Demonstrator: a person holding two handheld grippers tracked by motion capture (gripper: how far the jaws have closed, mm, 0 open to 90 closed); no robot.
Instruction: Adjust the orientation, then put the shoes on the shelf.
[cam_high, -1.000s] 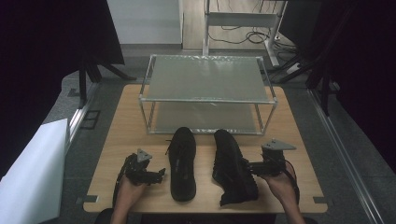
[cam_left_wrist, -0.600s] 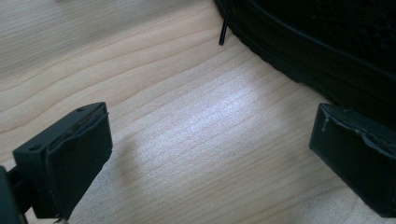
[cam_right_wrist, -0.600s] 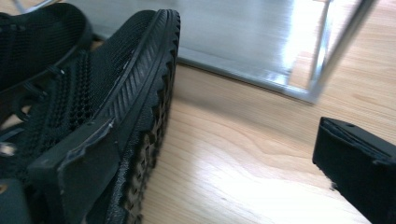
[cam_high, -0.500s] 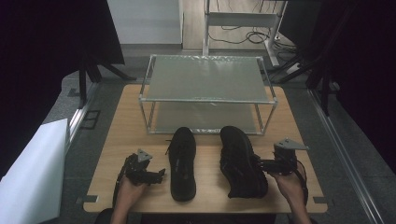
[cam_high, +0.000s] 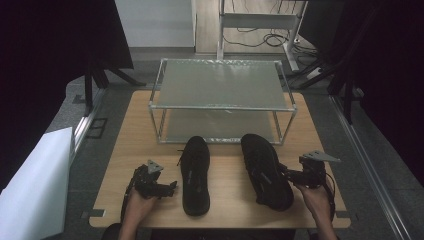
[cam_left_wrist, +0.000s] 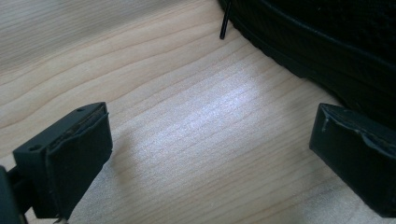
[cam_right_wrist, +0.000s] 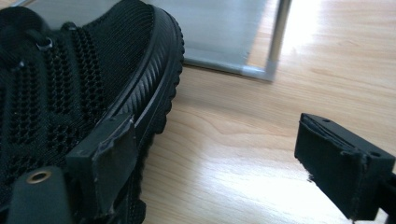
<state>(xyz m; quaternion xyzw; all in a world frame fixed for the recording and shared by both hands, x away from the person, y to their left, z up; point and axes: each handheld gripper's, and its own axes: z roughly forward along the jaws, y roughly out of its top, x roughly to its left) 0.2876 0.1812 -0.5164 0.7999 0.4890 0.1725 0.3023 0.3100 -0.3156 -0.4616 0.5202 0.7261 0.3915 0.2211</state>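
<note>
High view: the right shoe (cam_high: 266, 170) lies lengthwise near the table's (cam_high: 230, 207) front right corner, directly left of the right claw (cam_high: 291, 175).

Right gripper view: its jaws, just closing, stand apart, empty.

left shoe (cam_high: 195, 175): all black, black lace
right shoe (cam_high: 265, 170): black, open mesh weave on upper, ribbed black sole edge
table (cam_high: 225, 197): light wood, wavy grain
rack (cam_high: 220, 85): silver metal frame, grey frosted shelves
left gripper (cam_high: 170, 187): black, grey plate on top
right gripper (cam_high: 289, 173): black, grey plate on top
panel at 9 o'clock (cam_high: 30, 185): white
</note>
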